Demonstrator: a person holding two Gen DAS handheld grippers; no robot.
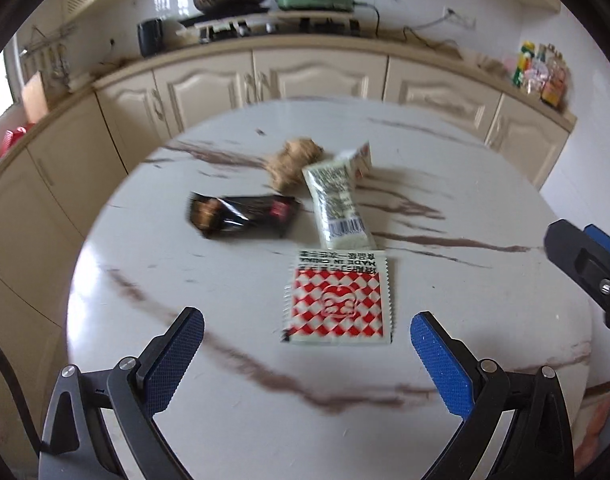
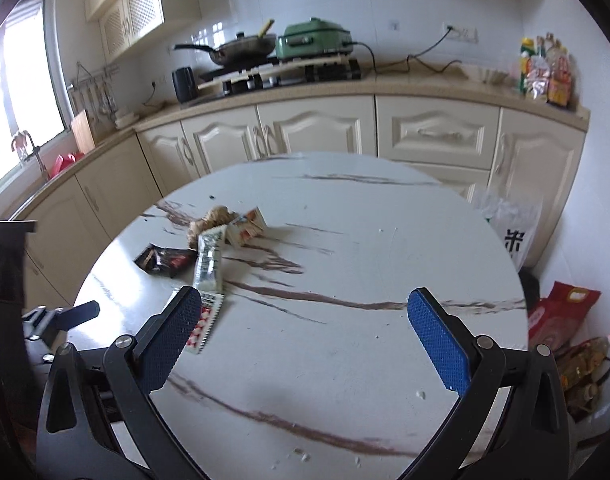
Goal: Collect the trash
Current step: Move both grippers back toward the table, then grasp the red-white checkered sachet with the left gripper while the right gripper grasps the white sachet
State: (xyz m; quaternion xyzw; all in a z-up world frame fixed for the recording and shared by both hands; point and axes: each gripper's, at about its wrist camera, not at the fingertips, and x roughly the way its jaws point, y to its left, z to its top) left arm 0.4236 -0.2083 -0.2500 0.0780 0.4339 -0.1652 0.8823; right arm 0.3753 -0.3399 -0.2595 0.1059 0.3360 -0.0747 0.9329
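Note:
Trash lies on a round marble table (image 1: 209,308). A red-and-white checkered packet (image 1: 339,300) lies flat just ahead of my open, empty left gripper (image 1: 307,330). Behind it are a white-green wrapper (image 1: 337,204), a black wrapper (image 1: 241,216), a crumpled brown paper ball (image 1: 295,160) and a small carton (image 1: 363,156). My right gripper (image 2: 305,314) is open and empty above the table's bare right half; the same pile lies to its left: checkered packet (image 2: 204,324), white wrapper (image 2: 210,262), black wrapper (image 2: 165,260), paper ball (image 2: 209,220), carton (image 2: 247,230).
Cream kitchen cabinets (image 2: 317,132) curve behind the table, with a stove, pan (image 2: 241,50) and green appliance (image 2: 315,38) on the counter. A white plastic bag (image 2: 509,224) hangs past the table's right edge; bags and bottles (image 2: 573,344) sit on the floor at right.

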